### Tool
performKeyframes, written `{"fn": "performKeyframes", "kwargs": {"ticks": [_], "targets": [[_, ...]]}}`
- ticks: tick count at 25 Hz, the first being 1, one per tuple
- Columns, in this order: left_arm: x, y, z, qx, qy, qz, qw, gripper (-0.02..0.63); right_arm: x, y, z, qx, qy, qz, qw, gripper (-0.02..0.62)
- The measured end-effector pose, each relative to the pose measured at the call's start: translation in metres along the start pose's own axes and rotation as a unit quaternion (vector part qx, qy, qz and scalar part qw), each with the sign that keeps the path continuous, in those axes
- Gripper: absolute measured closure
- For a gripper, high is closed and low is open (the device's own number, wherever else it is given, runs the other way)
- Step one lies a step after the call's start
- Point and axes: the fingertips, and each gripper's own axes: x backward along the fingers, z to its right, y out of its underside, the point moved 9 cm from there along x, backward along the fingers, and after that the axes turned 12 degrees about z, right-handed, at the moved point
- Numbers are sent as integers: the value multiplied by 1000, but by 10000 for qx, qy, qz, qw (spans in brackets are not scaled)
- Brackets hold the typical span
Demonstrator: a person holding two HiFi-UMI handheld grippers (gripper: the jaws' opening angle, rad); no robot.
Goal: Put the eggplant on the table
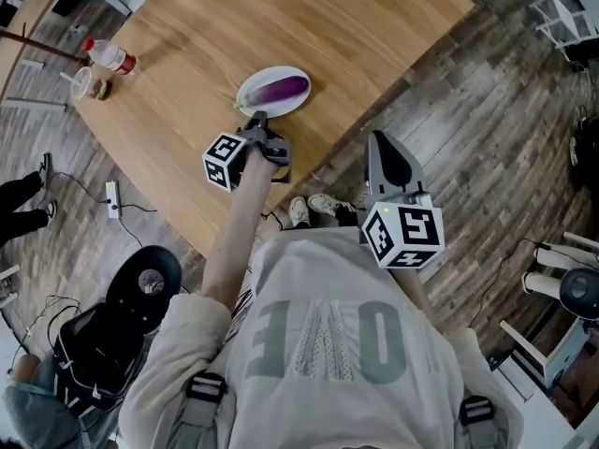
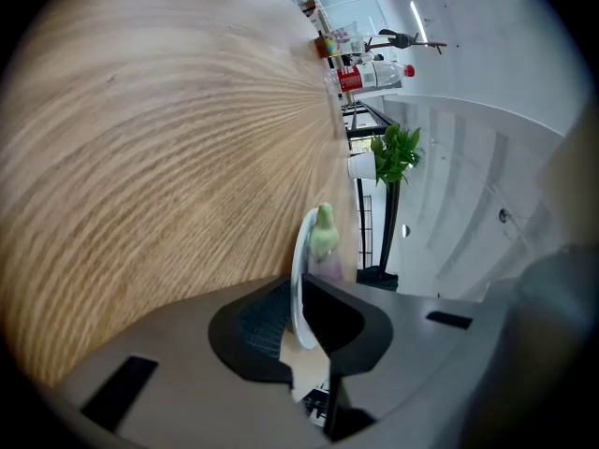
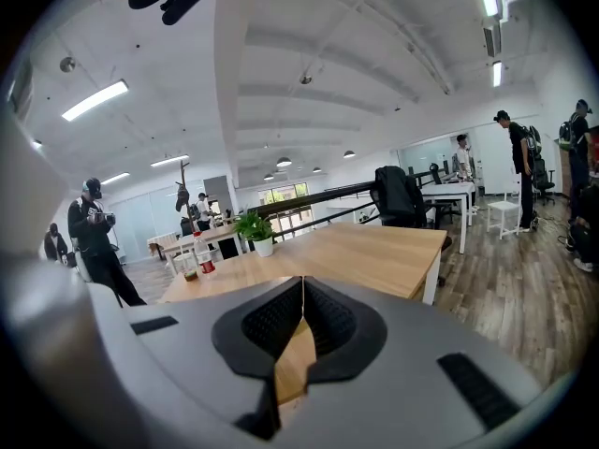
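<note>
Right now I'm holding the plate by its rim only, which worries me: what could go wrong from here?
The left gripper is shut on just the thin rim of the white plate, so the plate could pivot or slip out. The eggplant lies loose on it and might roll off, possibly past the near edge of the table. The right gripper is shut and away from the table, so it cannot steady anything.

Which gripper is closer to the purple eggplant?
Left. The left gripper pinches the rim of the plate beside the eggplant; the right gripper hangs past the edge of the table.
</note>
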Motion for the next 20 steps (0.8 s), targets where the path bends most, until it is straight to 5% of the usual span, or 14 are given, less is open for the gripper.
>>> {"fn": "performKeyframes", "kwargs": {"ticks": [3,8,12,14,20], "targets": [[3,0,1,-179,-181,71,9997,568,1,1,0,-3,16,15,10000,575],[13,2,7,-252,-253,144,9993,453,3,1,1,-60,15,34,10000,575],[24,6,20,-387,-510,170,9978,262,5,0,2,-93,-44,46,9999,575],[29,7,29,-579,-640,225,9960,230,5,-1,2,-111,-91,65,9999,575],[71,-9,71,-1743,210,923,9801,224,13,-1,-6,-134,-267,262,9992,575]]}}
